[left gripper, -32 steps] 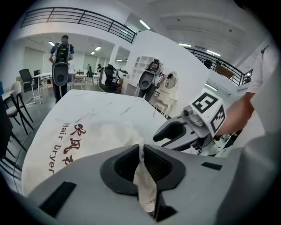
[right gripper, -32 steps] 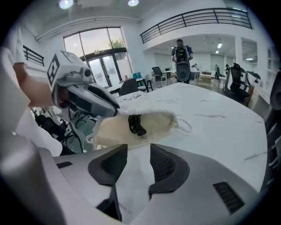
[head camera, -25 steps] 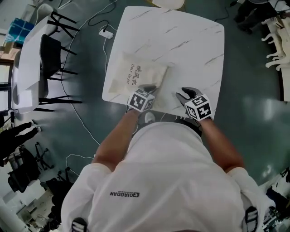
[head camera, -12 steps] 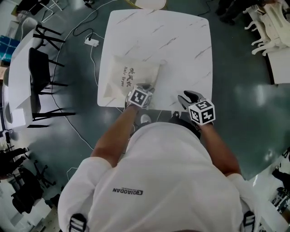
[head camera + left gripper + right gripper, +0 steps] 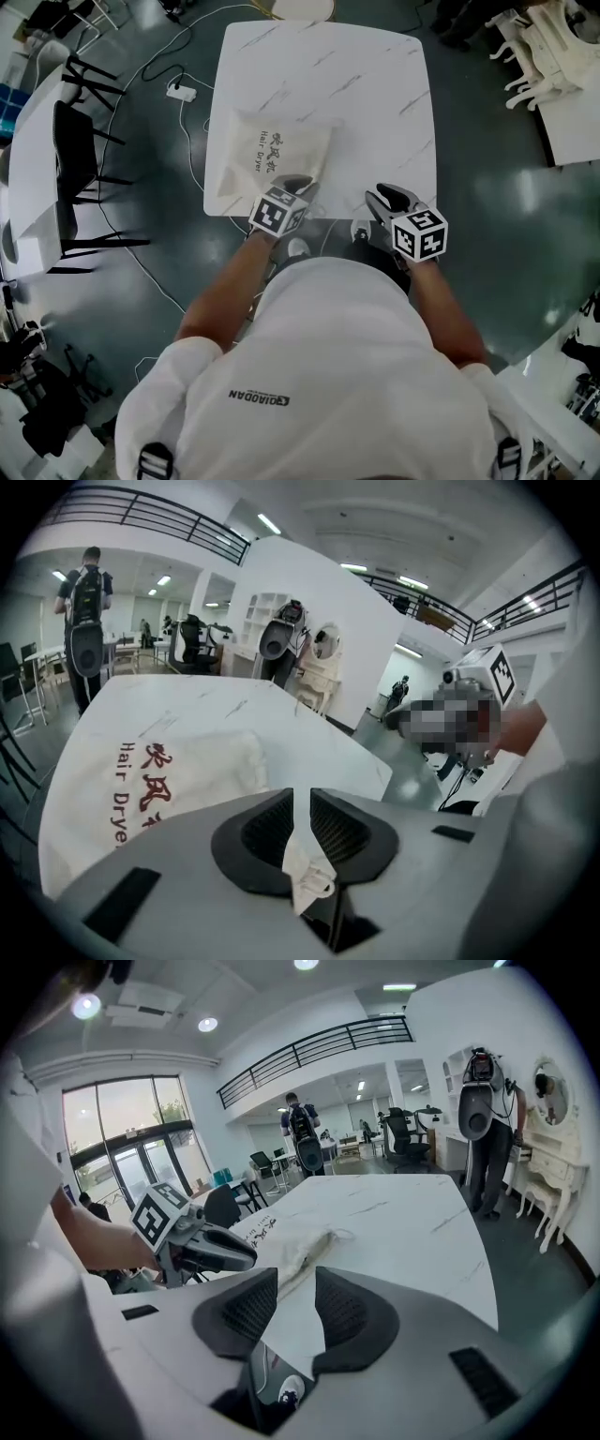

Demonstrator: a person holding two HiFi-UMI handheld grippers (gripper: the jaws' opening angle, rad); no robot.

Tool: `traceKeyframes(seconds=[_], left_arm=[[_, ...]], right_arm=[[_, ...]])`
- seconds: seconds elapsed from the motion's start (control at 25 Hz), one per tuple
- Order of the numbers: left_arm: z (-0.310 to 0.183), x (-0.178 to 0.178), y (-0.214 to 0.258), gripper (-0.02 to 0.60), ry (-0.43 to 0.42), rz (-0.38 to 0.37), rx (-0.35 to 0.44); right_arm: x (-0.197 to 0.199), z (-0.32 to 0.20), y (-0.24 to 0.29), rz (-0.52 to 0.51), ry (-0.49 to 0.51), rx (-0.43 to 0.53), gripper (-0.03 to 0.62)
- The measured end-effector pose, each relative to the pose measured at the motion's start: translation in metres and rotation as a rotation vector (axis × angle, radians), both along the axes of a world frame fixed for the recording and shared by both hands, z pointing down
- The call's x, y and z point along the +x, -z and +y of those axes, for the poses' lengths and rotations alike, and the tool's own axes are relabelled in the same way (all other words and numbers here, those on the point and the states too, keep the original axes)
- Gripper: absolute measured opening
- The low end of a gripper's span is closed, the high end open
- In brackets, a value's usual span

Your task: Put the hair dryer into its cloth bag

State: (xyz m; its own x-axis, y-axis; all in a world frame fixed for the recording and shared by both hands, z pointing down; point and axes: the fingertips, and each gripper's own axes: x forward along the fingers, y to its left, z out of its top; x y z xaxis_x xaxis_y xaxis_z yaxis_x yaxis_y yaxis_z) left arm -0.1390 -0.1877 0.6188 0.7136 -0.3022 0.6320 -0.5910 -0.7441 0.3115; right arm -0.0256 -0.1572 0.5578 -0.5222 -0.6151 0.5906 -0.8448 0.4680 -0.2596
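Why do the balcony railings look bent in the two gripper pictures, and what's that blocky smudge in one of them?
Left gripper view: the wide-angle lens bows the railing and darkens the corners; the blocky patch was laid over afterwards to hide a face. Right gripper view: the same bowing of the railing, and a ceiling light flares. Head view: even light, and the table is sharp.

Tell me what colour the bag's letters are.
Dark red on the cloth bag; see left gripper view.

- Head view: high above the person (image 5: 319, 375), looking steeply down on the whole desk (image 5: 375, 94).
- Left gripper view: low, near the desk edge, facing across it.
- Right gripper view: likewise; all three share the cloth bag (image 5: 272, 155).
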Motion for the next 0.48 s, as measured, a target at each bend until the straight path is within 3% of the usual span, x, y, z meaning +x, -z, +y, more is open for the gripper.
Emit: traceKeyframes(seconds=[0.24, 0.48], left_arm=[[0.013, -0.029, 0.058, 0.031, 0.1, 0.116, 0.036], [0.04, -0.037, 0.092, 0.028, 0.17, 0.158, 0.072]], right_arm=[[-0.023, -0.002, 0.031, -0.079, 0.018, 0.076, 0.035], [-0.039, 0.008, 0.055, -0.137, 0.119, 0.109, 0.023]])
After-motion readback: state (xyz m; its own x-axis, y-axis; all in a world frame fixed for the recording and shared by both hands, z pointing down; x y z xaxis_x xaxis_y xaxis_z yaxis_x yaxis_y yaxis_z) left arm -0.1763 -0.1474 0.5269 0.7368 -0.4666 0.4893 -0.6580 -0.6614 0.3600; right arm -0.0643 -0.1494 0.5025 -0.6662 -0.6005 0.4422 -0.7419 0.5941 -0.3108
